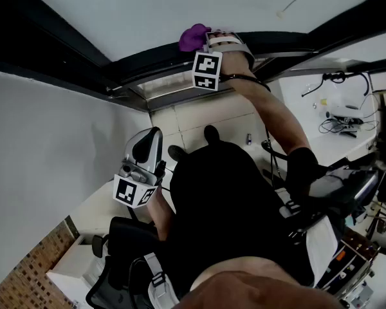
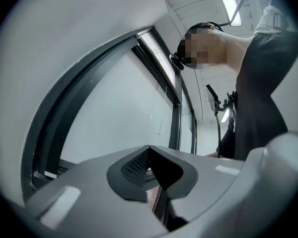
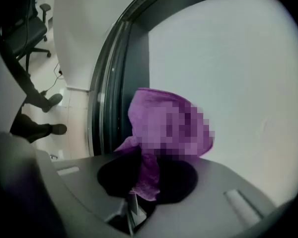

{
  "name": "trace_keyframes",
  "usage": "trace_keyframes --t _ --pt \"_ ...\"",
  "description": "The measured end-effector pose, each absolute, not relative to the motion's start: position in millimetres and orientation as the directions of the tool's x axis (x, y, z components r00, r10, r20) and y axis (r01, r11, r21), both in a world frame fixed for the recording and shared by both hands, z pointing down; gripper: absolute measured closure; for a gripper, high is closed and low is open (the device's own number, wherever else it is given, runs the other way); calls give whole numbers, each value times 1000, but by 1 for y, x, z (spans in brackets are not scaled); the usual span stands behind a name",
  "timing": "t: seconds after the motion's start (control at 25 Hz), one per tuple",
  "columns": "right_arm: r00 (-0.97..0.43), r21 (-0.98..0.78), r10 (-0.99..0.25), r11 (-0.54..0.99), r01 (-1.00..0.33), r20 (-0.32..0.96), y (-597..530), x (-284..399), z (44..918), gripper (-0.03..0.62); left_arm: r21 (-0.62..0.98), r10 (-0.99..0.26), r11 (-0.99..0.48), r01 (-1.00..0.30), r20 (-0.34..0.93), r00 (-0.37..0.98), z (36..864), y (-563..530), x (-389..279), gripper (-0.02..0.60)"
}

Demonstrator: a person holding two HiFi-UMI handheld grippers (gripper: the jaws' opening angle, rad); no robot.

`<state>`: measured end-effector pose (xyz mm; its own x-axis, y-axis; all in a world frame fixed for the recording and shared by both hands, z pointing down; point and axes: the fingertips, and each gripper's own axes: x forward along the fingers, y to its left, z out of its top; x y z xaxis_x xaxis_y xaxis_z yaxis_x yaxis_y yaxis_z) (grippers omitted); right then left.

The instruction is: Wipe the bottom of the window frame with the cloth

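A purple cloth (image 1: 193, 38) is pressed against the dark window frame (image 1: 141, 71) at the top of the head view. My right gripper (image 1: 210, 36) is shut on it, arm stretched up. In the right gripper view the cloth (image 3: 154, 123) bunches out from between the jaws of that gripper (image 3: 147, 180), beside the frame's dark rails (image 3: 114, 88) and in front of the pale pane. My left gripper (image 1: 152, 134) is held low near the body, away from the window. Its own view shows the left gripper (image 2: 148, 150) with jaws touching and nothing between them, facing another stretch of frame (image 2: 161, 78).
A white wall (image 1: 51, 140) lies left of the frame. A black office chair (image 1: 119, 262) sits below my left gripper, another chair (image 3: 32, 29) stands on the tiled floor. A white desk with cables (image 1: 347, 121) is at the right. The person's shoes (image 3: 42, 129) stand near the frame.
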<state>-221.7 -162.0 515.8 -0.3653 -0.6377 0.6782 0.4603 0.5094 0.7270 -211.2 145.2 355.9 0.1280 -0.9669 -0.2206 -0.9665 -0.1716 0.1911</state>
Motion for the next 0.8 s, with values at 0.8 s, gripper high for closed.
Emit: trace_keyframes --t 0.8 --pt "-634 656 -305 615 438 710 -28 -368 507 528 180 -976 -90 -979 -210 51 354 177 -223 580"
